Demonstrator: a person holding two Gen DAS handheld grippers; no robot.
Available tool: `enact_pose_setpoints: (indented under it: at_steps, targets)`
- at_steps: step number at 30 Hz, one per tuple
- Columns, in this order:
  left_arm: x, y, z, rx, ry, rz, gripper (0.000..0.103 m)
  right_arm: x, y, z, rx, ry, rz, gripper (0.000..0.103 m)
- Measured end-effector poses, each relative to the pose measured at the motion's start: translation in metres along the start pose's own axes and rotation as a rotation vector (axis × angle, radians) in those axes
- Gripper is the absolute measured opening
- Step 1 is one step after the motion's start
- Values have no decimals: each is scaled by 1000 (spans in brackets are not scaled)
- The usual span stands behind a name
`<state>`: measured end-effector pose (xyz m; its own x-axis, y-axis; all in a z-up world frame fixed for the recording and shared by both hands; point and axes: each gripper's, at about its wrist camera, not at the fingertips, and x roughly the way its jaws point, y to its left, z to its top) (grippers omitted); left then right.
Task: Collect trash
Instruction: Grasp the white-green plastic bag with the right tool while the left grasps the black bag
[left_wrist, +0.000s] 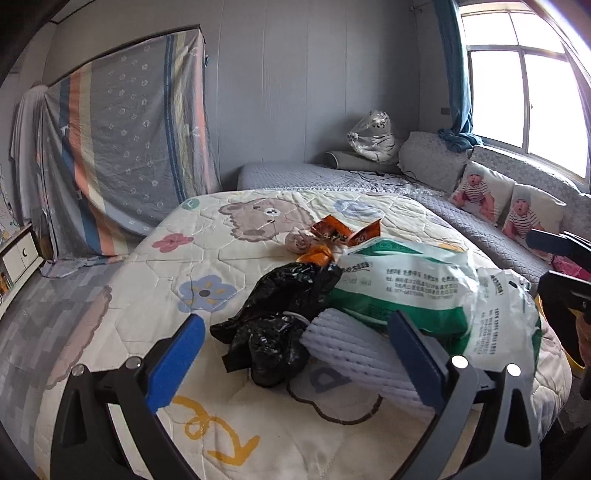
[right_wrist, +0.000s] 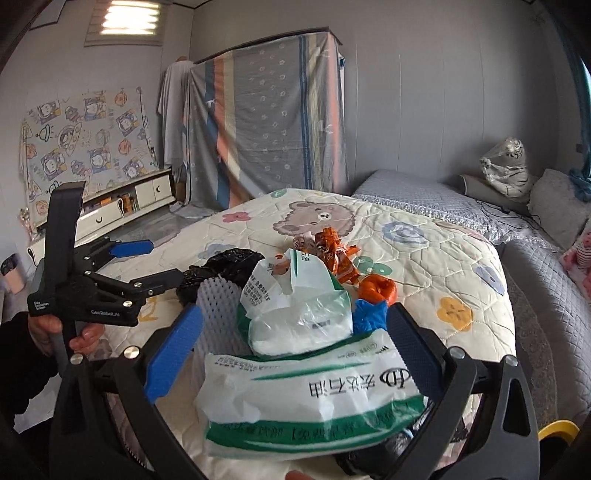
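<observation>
Left gripper (left_wrist: 295, 354) jaws wide open, gripping nothing; between the blue pads (left_wrist: 173, 360) sit the black plastic bag (left_wrist: 273, 321) and the near end of the white foam net sleeve (left_wrist: 354, 350), both lying on the bed quilt (left_wrist: 184, 266). Sleeve end lies just inside the right-side pad, contact unclear. Right gripper (right_wrist: 291, 347) jaws also wide open, holding nothing; a white-and-green printed plastic bag (right_wrist: 306, 398) lies in the gap, with a second crumpled white bag (right_wrist: 299, 314) just behind it. Blue scrap (right_wrist: 369, 314) sits beside the right-side pad. In the right wrist view the left gripper (right_wrist: 147, 262) shows at left, jaws spread, a hand (right_wrist: 55, 328) on its handle, tips near the black bag.

Further out: orange snack wrappers (right_wrist: 332, 254) and an orange crumpled bag (right_wrist: 376, 288) lie behind the white bags, near the bear print. All trash is clustered on the cartoon quilt toward the near side of the bed. Beyond: grey quilted mattress (left_wrist: 314, 175), baby-photo pillows (left_wrist: 476, 192), window (left_wrist: 524, 92), striped sheet (left_wrist: 129, 147) hung over a frame, low white cabinet (right_wrist: 125, 203).
</observation>
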<state>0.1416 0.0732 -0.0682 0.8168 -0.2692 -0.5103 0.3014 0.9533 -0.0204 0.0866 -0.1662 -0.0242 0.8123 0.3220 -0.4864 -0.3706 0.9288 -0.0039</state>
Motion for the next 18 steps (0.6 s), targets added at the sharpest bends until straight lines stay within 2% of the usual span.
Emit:
enact_pose_setpoints:
  at_steps: [6, 8, 12, 14, 18]
  targets:
    - [37, 27, -1, -60, 97, 6, 96, 44, -5, 12, -20, 105, 47, 95]
    - [44, 33, -3, -82, 106, 39, 96, 53, -7, 12, -25, 105, 10, 95]
    - [60, 42, -7, -133, 154, 55, 96, 70, -6, 11, -25, 127, 8, 95]
    - [67, 46, -7, -151, 171, 69, 96, 82, -6, 9, -6, 172, 1, 95]
    - [80, 61, -4, -223, 190, 49, 96, 106, -13, 10, 28, 229, -5, 95]
